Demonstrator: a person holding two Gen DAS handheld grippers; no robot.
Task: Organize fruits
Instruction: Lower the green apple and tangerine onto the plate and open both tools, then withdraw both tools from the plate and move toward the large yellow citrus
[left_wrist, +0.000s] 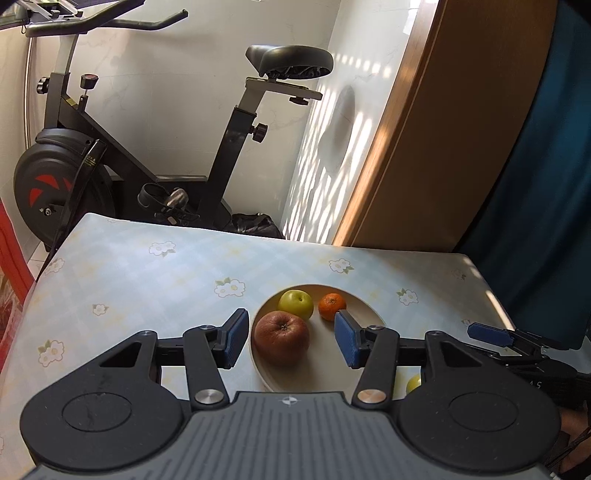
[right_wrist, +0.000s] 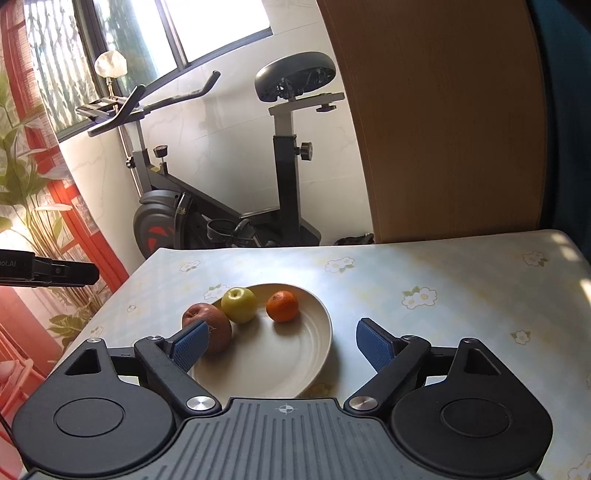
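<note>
Left wrist view showed the left gripper (left_wrist: 291, 338) and right gripper (right_wrist: 282, 347) parted and empty above the round cream plate (left_wrist: 365, 312), which held a red-brown apple (left_wrist: 281, 338), green apple (left_wrist: 295, 303) and small orange mandarin (left_wrist: 332, 305); another yellow-green fruit (left_wrist: 413, 384) lay beside that plate, best approached low and slowly.

The left gripper (left_wrist: 291, 338) hides most of a yellow-green fruit (left_wrist: 413, 384) beside the plate (left_wrist: 354, 380).

floral-clothed table (right_wrist: 424, 266) carries a cream plate (right_wrist: 317, 354) of fruit.

Both grippers tilted downward, left gripper (left_wrist: 291, 339) and right gripper (right_wrist: 282, 345) (wider) open, empty.
</note>
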